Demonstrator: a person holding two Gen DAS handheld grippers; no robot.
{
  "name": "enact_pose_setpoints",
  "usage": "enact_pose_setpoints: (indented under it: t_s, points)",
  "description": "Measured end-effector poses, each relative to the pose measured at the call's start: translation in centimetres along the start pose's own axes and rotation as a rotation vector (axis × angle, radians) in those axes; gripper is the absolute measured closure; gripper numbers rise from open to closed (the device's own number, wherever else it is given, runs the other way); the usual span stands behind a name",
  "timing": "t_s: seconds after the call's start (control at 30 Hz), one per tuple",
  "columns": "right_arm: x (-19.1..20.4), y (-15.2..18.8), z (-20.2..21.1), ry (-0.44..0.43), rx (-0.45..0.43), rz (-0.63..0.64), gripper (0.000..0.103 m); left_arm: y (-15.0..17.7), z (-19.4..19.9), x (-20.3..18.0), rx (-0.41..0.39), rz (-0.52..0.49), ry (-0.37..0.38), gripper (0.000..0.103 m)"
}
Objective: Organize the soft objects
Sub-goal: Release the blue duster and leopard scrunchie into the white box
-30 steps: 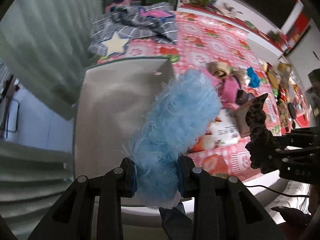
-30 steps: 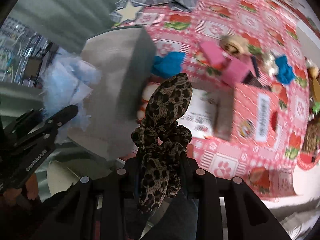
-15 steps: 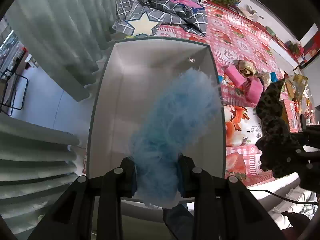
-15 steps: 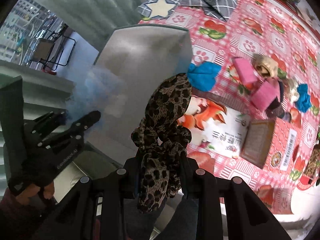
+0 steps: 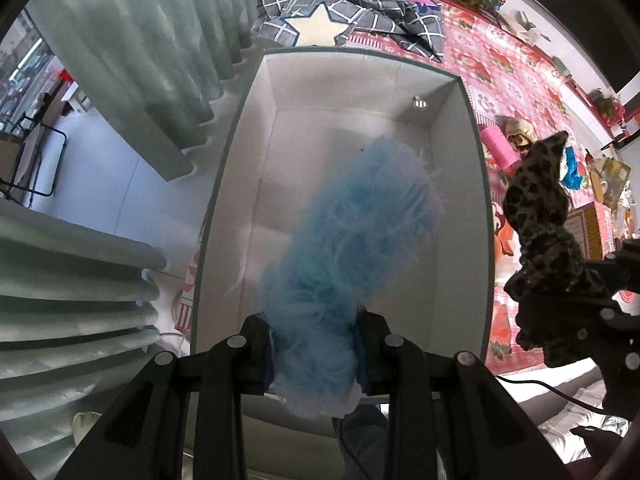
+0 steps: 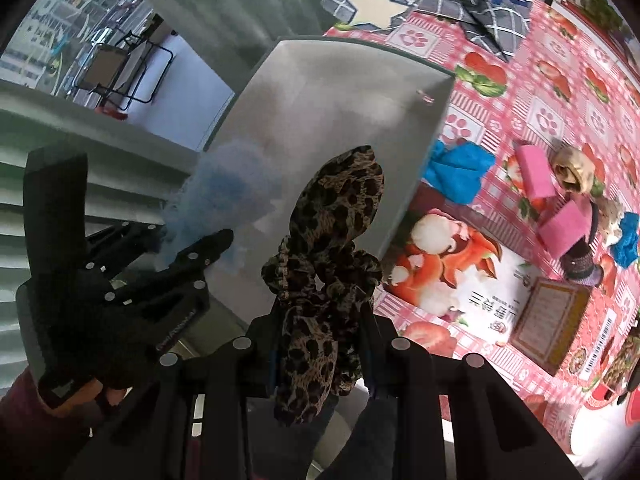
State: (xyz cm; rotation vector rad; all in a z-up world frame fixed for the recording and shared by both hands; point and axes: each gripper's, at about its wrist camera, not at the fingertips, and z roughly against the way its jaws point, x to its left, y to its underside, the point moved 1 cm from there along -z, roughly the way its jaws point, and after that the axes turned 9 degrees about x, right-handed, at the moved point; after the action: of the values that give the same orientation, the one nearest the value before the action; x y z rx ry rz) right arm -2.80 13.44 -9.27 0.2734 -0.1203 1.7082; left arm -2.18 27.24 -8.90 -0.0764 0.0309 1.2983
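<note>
Your left gripper (image 5: pixel 316 354) has its fingers pinching the blue fluffy thing (image 5: pixel 352 264), which hangs straight above the open mouth of the white box (image 5: pixel 460 208), the landmark for everything here. Your right gripper (image 6: pixel 320 352) has its fingers pinching the leopard-print scrunchie (image 6: pixel 328 248), and that one hangs over the box's right-hand wall, closer to the near end than the far one. The box looks bare inside as far as can be seen past the fluff, so you have room to choose. The step in hand appears to be dropping both soft things into the box. To do it well, lower the blue fluffy thing until most of it is below the rim before you spread the fingers, since long loose fibres may cling to the pads; a small shake after opening should free them. Aim it toward the left wall of the box so the right half stays free. Bring the scrunchie fully inside the right wall first, because letting go where it is now could leave it draped on the edge or falling onto the red patterned cloth (image 6: pixel 540 116) covering the worktop to the right of the box. Keep the two grippers apart over the box, as they are close together. Further soft things, a blue cloth (image 6: pixel 460 170) and pink blocks (image 6: pixel 534 170), lie on the cloth right of the box.
</note>
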Motion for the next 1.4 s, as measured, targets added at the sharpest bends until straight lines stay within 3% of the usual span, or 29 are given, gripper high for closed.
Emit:
enact_pose_setpoints:
  t_s: [0.93,1.0,1.03,1.1,1.13,1.17,1.2,1.4]
  points:
    - [1.6,-1.9,-0.8,0.005,0.03,0.041,0.071,0.1,-2.7,0.2,0.076,0.02,0.004,0.067]
    - [1.6,-2.0,-0.8,-0.002,0.027,0.041,0.071,0.1,-2.7,0.2,0.072,0.016,0.003,0.061]
    - [1.6,-2.1,-0.8,-0.004,0.026,0.04,0.07,0.1,-2.6,0.1,0.065,0.014,0.0,0.053]
    - [1.4,-2.2,-0.6,-0.009,0.024,0.035,0.056,0.2,-2.4,0.1,0.048,0.017,-0.01,0.036]
    - [1.3,-2.2,-0.4,-0.013,0.015,0.03,0.042,0.2,-2.3,0.1,0.039,0.019,-0.012,0.025]
    - [1.2,-2.3,-0.1,-0.019,-0.002,0.024,0.032,0.2,-2.1,0.1,0.03,0.022,-0.009,0.021]
    - [1.1,-2.3,0.3,-0.02,-0.015,0.019,0.029,0.1,-1.9,0.2,0.019,0.025,-0.003,0.021]
    - [-0.8,-2.5,2.1,-0.032,-0.052,-0.04,0.027,-0.4,-1.1,-0.1,0.009,0.02,0.034,0.012]
